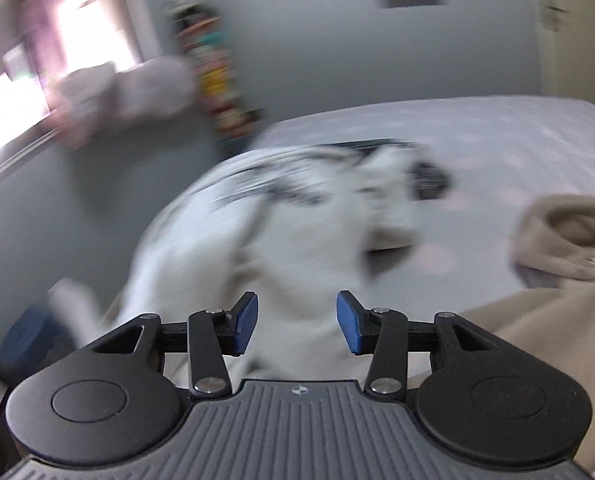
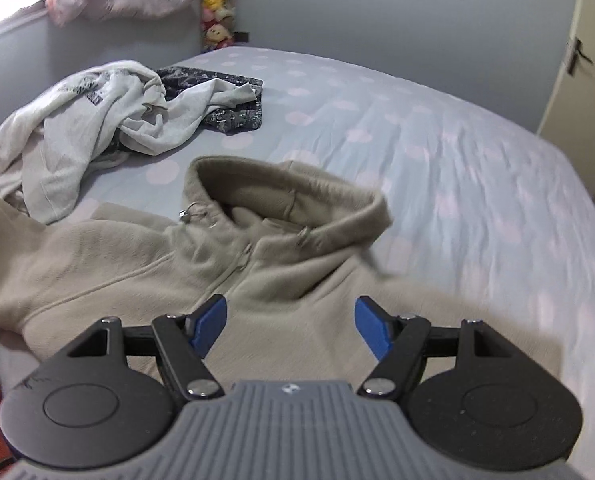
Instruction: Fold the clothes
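That beige hoodie [image 2: 145, 264] looks soft and floppy, so I'd pinch a shoulder seam; both hand-held grippers, left [image 1: 296, 322] and right [image 2: 290, 326], gape wide, holding nothing.

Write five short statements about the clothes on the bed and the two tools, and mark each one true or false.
1. The beige hoodie lies on the bed with its hood toward the far wall. True.
2. The right tool is clamped on the hoodie's hood. False: its jaws stand open with nothing between them.
3. The white sweatshirt lies crumpled, partly over a dark patterned garment. True.
4. The left tool is shut on the white sweatshirt. False: it is open above it.
5. The bed sheet is plain red. False: it is pale blue with light dots.
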`<state>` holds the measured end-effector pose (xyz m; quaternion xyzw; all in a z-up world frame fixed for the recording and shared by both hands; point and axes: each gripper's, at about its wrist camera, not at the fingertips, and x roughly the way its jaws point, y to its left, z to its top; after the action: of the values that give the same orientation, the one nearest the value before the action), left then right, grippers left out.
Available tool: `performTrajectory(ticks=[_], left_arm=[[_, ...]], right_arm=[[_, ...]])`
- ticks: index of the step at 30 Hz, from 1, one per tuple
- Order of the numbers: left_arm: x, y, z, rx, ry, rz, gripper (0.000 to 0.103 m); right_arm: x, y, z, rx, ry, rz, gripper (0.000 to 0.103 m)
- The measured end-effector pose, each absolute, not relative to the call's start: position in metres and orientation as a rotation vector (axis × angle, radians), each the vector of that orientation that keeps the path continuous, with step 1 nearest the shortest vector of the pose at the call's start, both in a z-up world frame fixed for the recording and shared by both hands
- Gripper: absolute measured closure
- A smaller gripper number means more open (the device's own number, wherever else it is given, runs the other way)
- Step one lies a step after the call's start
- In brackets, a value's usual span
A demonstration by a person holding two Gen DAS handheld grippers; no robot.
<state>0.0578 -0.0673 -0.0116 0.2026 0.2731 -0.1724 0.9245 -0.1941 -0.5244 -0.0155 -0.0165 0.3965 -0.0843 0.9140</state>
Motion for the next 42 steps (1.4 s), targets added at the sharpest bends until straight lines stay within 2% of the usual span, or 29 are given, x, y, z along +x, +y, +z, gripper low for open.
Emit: performTrajectory(ticks=[3, 7, 17, 20, 22, 25, 28, 42], left_arm=[[0.067, -0.107, -0.026, 0.482, 0.559, -0.502, 0.061], [0.08, -0.153, -0.053, 0.447, 0.637, -0.718, 0.061], [0.081, -0.237, -0.126, 0.492, 0.799, -0.931, 0.061], [0.074, -0.236, -0.153, 0.585, 0.869, -0.881, 0.058], [0.073, -0.226, -0.163, 0.545, 0.864, -0.866, 0.054], [0.078, -0.215, -0.163, 0.489, 0.896, -0.867, 0.051], [0.074, -0.21, -0.157, 0.559, 0.887, -0.94, 0.048], [0.105, -0.195, -0.148, 0.61, 1.0, -1.219, 0.049]], right_arm=[[-0.175, -0.538, -0.013, -0.105, 0.854, -0.178, 0.035], [-0.154, -0.562, -0.022, -0.129, 0.909, -0.18, 0.046], [-0.108, -0.609, -0.073, -0.088, 1.051, -0.168, 0.046], [-0.108, -0.609, -0.098, -0.093, 1.119, -0.139, 0.047], [-0.112, -0.609, -0.114, -0.095, 1.156, -0.127, 0.047], [-0.119, -0.614, -0.13, -0.052, 1.174, -0.11, 0.047], [-0.121, -0.619, -0.134, -0.027, 1.178, -0.087, 0.046], [-0.115, -0.639, -0.122, -0.014, 1.226, 0.093, 0.046]])
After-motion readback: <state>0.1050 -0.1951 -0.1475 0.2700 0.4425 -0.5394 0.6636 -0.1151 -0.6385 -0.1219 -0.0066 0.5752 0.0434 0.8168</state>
